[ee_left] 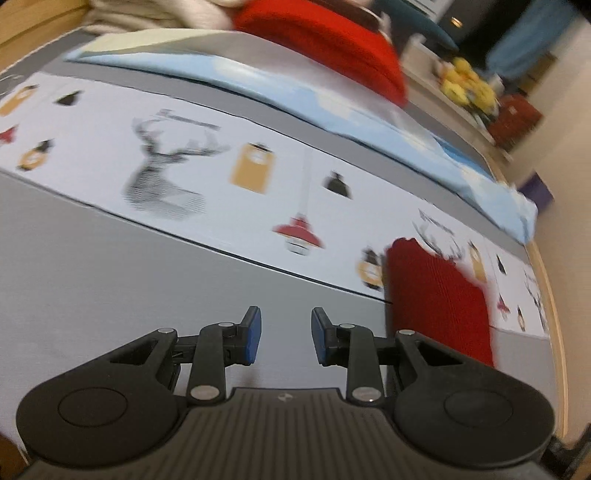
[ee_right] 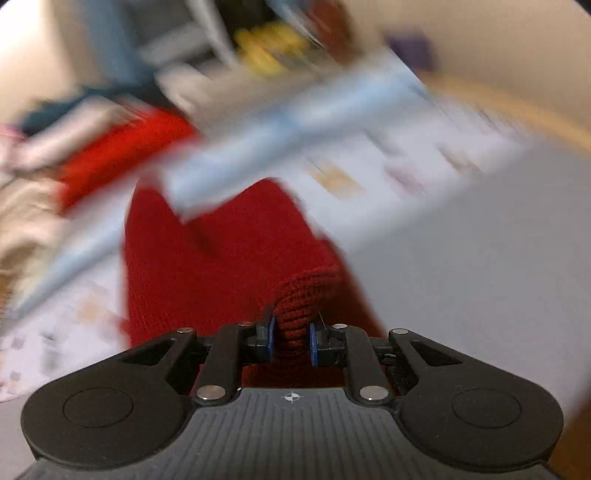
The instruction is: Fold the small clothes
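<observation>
A small red knit garment (ee_left: 436, 299) lies at the right of the grey bed surface (ee_left: 110, 277), partly over a white band printed with deer and lamps (ee_left: 166, 162). My left gripper (ee_left: 285, 314) hovers over bare grey cover to the garment's left, open, with nothing between its blue pads. In the blurred right wrist view my right gripper (ee_right: 291, 325) is shut on a bunched edge of the red knit garment (ee_right: 229, 251), which is pinched between both pads and stretches away ahead.
A light blue folded cloth (ee_left: 295, 92) lies beyond the printed band. Behind it is a pile with another red knit piece (ee_left: 325, 44) and cream fabric (ee_left: 147, 14). A wooden edge (ee_left: 550, 295) borders the bed on the right. Yellow items (ee_left: 465, 81) sit on a far shelf.
</observation>
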Demonstrator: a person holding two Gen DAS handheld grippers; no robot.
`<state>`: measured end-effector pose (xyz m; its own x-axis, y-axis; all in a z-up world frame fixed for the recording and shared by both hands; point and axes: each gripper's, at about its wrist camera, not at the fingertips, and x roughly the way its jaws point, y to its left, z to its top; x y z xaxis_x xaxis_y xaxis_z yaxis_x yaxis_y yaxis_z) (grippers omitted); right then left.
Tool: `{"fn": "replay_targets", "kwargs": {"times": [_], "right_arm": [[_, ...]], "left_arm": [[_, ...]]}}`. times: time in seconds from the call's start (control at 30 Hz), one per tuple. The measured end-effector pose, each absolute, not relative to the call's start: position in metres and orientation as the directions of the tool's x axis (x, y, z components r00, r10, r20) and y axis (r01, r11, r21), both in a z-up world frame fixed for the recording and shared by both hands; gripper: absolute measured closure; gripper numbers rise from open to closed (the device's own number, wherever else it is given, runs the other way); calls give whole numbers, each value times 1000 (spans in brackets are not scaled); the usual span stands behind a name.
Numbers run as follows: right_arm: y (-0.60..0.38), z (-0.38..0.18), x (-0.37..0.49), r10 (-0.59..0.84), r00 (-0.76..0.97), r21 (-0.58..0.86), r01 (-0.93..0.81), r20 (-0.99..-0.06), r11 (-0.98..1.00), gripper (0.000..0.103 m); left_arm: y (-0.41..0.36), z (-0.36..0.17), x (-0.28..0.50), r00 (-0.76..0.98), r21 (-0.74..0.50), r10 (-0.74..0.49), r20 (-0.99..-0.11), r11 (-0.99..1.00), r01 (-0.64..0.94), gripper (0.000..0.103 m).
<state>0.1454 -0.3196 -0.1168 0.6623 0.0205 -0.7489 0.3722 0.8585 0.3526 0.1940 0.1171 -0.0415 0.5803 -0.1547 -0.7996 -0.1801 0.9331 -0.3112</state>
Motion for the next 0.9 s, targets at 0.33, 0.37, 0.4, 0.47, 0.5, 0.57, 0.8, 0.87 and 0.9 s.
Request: {"fn": "replay_targets", "kwargs": {"times": [0.33, 0.37, 0.4, 0.47, 0.5, 0.57, 0.8, 0.87, 0.9], "right_arm": [[-393, -100, 140, 106, 711, 409, 270, -696, 872, 57], [-395, -100, 147, 149, 706, 430, 238, -692, 871, 53], [-394, -103, 161, 208, 689, 454, 196, -695, 869, 50], [-388, -115, 187, 305, 641, 491, 130, -705, 861, 38], [-382, -124, 198, 318, 617, 488, 124, -720, 864, 38], [-374, -145, 209, 313, 577, 462, 127, -754, 878, 41], [-365, -121, 190, 312, 695, 459, 29, -648, 888, 87], [-375, -108, 183, 317, 752, 493, 13, -578, 870, 87], [-376, -110, 181, 296, 744, 460, 17, -599, 888, 87]], "left_arm": [[48, -64, 213, 539, -252, -176, -824, 965, -71, 70], [46, -65, 213, 535, -245, -172, -827, 967, -68, 70], [45, -67, 213, 531, -241, -172, -830, 969, -63, 70], [42, -71, 214, 520, -237, -180, -835, 970, -46, 70], [41, -72, 214, 514, -242, -191, -836, 970, -34, 70], [32, -75, 215, 498, -261, -230, -836, 965, 8, 67], [-24, -90, 220, 454, -375, -400, -796, 915, 149, 63], [-45, -97, 220, 433, -399, -442, -786, 897, 191, 63], [-57, -101, 220, 422, -407, -459, -782, 888, 213, 63]]}}
